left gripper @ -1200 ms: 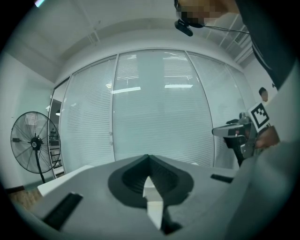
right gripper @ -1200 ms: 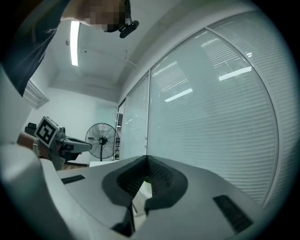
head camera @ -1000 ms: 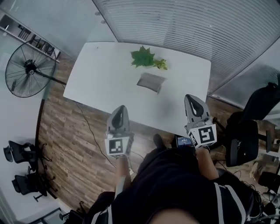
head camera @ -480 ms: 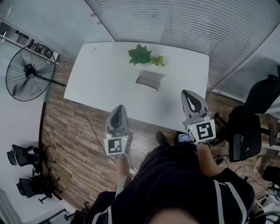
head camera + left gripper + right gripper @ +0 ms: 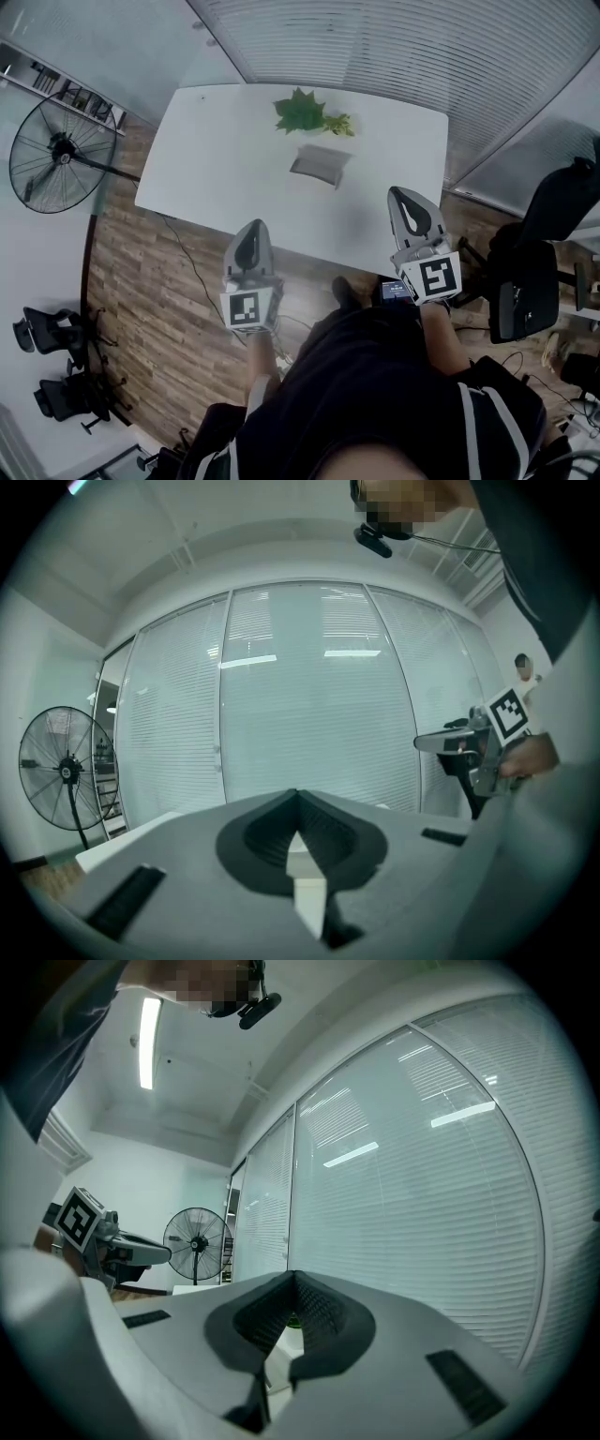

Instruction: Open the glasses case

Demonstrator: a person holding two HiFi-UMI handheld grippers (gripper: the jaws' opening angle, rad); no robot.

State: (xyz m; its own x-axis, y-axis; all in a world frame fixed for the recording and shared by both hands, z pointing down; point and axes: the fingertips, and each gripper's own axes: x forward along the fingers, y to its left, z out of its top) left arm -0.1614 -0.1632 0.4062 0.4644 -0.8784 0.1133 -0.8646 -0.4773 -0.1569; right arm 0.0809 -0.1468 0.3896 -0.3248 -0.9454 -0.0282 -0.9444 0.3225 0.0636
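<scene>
Left hand-held gripper (image 5: 254,231) and right hand-held gripper (image 5: 404,196) hover closed.

The right gripper (image 5: 292,1277) has its jaws closed tip to tip with nothing gripped. A small green patch (image 5: 294,1321) and a white surface (image 5: 278,1342) show through the opening behind the tips. To its left are the left gripper (image 5: 155,1254), with its marker cube (image 5: 78,1216), and a pedestal fan (image 5: 197,1241) beyond it; slatted blinds (image 5: 422,1194) fill the area ahead and to its right.

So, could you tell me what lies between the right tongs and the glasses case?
Only bare white table, per the head view, from right tongs to glasses case.
</scene>
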